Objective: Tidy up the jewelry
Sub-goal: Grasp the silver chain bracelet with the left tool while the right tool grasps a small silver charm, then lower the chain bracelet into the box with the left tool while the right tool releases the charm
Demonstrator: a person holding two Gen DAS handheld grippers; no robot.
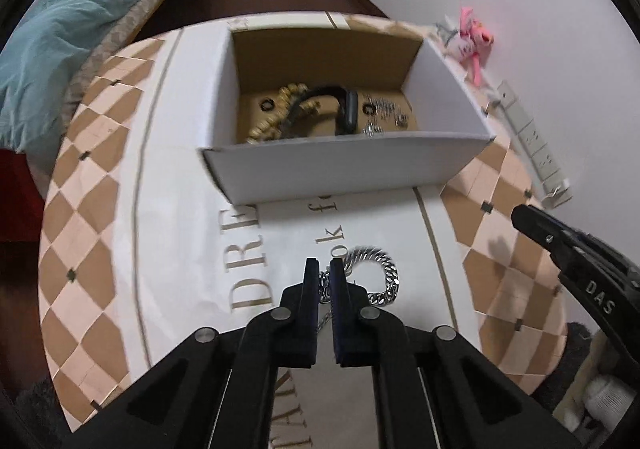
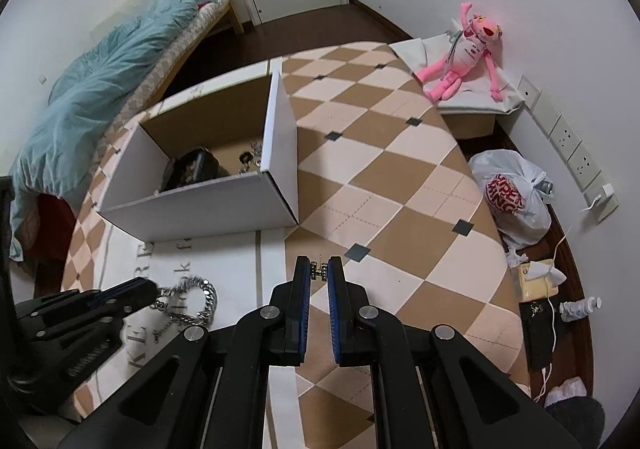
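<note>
A white cardboard box stands on the checkered tablecloth. It holds a gold bead bracelet, a black band and small silver pieces. A silver chain lies on the cloth in front of the box. My left gripper is shut on one end of the chain; it also shows in the right wrist view with the chain. My right gripper is shut on a small gold earring, right of the box.
A pink plush toy lies on a cushion at the back right. A white plastic bag, a cable and small items sit on the floor to the right. A bed with a teal blanket is on the left.
</note>
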